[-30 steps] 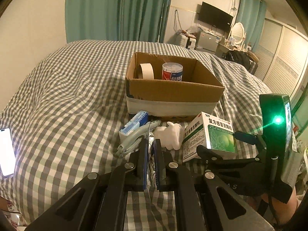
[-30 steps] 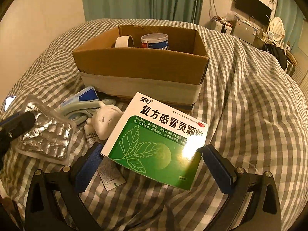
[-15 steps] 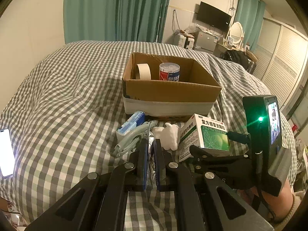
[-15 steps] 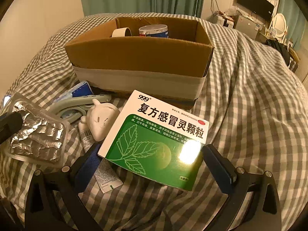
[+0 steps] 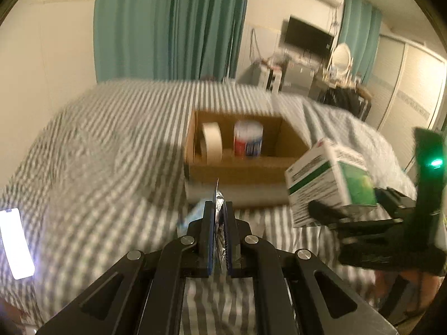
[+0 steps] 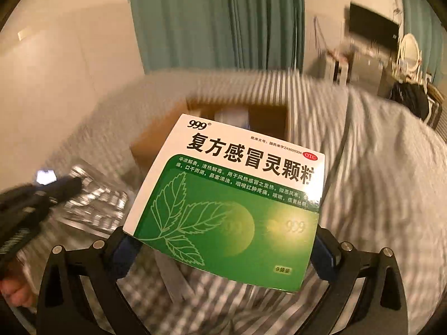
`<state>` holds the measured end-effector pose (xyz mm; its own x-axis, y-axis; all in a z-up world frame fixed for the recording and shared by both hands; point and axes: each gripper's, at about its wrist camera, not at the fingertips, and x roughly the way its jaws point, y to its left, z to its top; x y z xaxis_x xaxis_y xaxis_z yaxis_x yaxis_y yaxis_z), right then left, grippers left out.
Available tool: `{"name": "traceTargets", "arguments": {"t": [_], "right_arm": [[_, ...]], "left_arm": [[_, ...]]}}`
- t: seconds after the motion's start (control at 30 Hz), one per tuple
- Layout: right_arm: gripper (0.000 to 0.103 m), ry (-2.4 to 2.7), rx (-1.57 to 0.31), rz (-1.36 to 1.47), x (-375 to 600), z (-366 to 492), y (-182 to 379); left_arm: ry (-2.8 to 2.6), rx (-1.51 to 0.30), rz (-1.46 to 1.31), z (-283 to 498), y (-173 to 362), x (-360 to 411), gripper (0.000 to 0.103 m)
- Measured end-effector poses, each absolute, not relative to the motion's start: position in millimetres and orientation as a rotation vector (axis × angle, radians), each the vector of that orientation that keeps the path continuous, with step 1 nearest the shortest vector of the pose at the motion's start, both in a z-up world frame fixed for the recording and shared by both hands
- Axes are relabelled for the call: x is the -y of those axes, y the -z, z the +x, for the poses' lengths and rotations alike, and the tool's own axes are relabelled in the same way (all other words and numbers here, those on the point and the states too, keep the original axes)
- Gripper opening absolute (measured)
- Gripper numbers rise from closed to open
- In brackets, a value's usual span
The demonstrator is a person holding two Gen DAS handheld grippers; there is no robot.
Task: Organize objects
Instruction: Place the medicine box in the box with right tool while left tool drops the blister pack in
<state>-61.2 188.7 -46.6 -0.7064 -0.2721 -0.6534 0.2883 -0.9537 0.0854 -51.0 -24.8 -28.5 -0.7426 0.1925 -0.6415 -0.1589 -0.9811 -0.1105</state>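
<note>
Both grippers loaded: L (image 5: 218, 223) blister pack (image 5: 219, 199), R (image 6: 223, 247) medicine box (image 6: 232, 195).

In view are one cardboard box (image 5: 245, 167) holding one tape roll (image 5: 211, 142) and one can (image 5: 248, 139), one green medicine box (image 6: 232, 203), one foil blister pack (image 6: 95, 206), one lit phone (image 5: 15, 243) at the bed's left edge, and two grippers.

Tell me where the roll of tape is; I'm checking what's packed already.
In the left wrist view the roll of tape stands on edge inside the cardboard box on the bed, at its left end, beside the can.
</note>
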Motion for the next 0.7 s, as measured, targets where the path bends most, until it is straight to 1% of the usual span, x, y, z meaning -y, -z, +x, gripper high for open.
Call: {"name": "traceTargets", "arguments": {"t": [0.13,0.3,0.5,0.7], "right_arm": [[0.101,2.721,-0.102,0.845,-193,-78,-3],[0.101,2.733,-0.117,0.801,-192,-113,-16],[0.101,2.693,-0.127,0.855,-191,-160,0],[0.103,2.650,-0.106,0.920,-186,-188,27]], "left_arm": [[-2.784,0.030,-0.920,-77,-6,14,0.006],[-2.777,-0.002,-0.830,-123,-25,-6,0.006],[-2.728,-0.002,-0.946,-179,-2,-12,0.006],[-2.708,-0.017,-1.068,-207,33,-11,0.006]]}}
